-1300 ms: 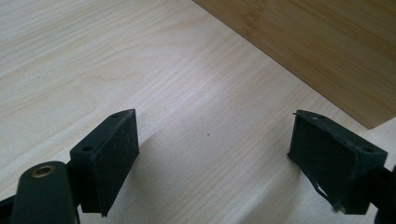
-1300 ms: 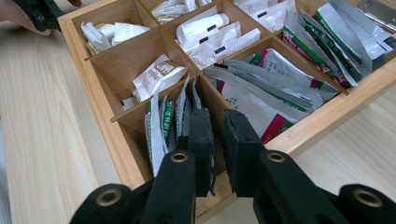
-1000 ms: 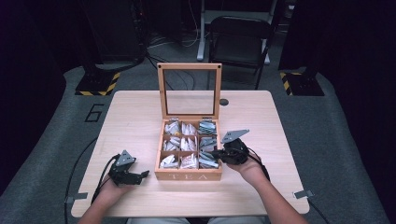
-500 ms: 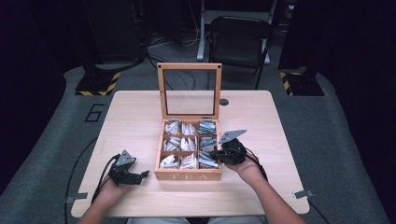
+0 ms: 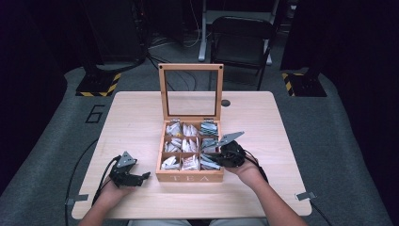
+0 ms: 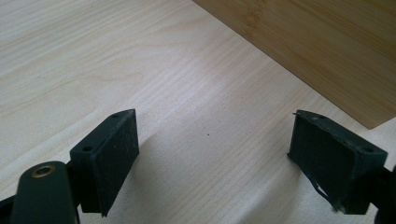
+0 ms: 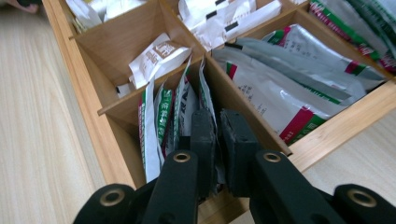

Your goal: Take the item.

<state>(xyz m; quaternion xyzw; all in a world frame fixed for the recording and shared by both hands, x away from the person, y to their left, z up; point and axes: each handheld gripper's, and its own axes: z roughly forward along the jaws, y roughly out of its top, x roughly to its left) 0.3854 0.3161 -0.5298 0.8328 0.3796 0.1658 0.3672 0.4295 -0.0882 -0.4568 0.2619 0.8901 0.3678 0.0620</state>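
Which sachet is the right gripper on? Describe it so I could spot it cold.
Start at the wooden tea box mid-table, then its front-right compartment, nearest the person. Several sachets stand on edge there; the right gripper pinches the white-edged sachet closest to the divider, while its green-and-white neighbours stand free.

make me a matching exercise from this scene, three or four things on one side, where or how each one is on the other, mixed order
Things:
1. right hand-held gripper
2. left hand-held gripper
3. tea box lid
4. tea box

States:
A. standing upright, open
B. jaws wide apart over bare table
C. on the table, compartments filled with tea packets
D. jaws closed on a tea packet in a front compartment

Pairs: 1-D, 2-B, 3-A, 4-C
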